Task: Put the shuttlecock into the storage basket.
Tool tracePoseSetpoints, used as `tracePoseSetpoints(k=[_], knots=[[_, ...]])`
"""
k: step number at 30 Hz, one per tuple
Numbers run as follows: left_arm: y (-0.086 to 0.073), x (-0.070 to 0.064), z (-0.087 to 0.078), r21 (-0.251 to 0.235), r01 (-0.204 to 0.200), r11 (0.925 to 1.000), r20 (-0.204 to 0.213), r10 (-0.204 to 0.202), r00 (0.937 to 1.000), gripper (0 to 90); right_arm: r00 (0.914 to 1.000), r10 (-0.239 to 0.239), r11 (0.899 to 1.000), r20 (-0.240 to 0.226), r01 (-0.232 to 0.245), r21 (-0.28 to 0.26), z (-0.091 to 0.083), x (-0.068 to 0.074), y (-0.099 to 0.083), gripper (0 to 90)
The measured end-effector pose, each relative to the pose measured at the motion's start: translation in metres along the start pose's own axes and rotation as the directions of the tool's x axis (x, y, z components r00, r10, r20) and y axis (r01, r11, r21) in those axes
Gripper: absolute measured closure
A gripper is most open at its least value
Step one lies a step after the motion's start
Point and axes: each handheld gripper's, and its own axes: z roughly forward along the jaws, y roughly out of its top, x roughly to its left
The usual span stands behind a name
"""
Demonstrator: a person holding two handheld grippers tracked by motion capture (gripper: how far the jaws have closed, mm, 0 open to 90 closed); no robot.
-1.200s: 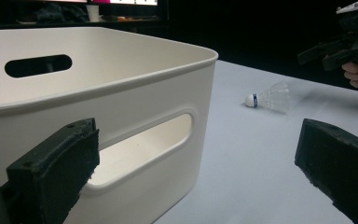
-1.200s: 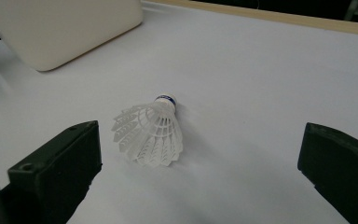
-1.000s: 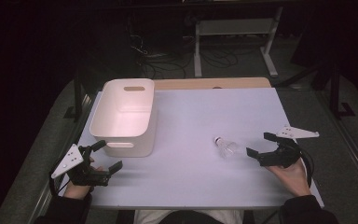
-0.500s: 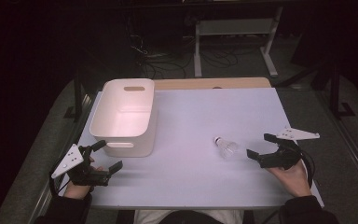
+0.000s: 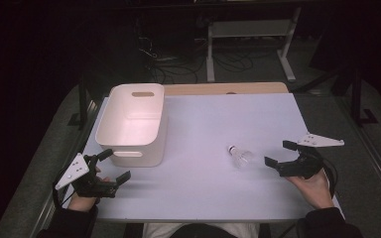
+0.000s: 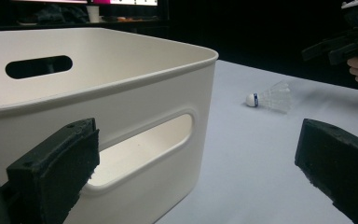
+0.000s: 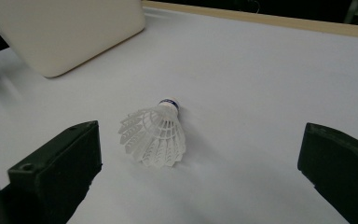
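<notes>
White shuttlecock (image 5: 239,156) lies on the table (image 5: 203,129) just ahead of the released right claw (image 5: 277,154), untouched.

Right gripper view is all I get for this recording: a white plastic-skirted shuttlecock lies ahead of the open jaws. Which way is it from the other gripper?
Observer: In the high view the white plastic-skirted shuttlecock lies just left of the right gripper, far across the table from the left gripper.
Operator: What is that cream corner at my top left?
Observer: A cream rectangular plastic bin with slot handles; it holds nothing.
Operator: And the left gripper's state?
Observer: Open, holding nothing, at the bin's near end wall.
</notes>
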Motion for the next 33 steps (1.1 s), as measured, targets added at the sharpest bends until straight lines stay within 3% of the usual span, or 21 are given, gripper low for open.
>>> tracePoseSetpoints(k=[22,33], knots=[[0.0,0.0,0.0,0.0,-0.002,1.0,0.003,0.002,1.0,0.0,0.9979,-0.061,0.996,-0.022,0.062,0.06,0.003,0.006,0.035,0.0],[0.0,0.0,0.0,0.0,-0.003,1.0,0.002,0.003,1.0,0.0,0.9968,-0.077,0.994,-0.022,0.078,0.076,0.006,0.006,0.042,0.0]])
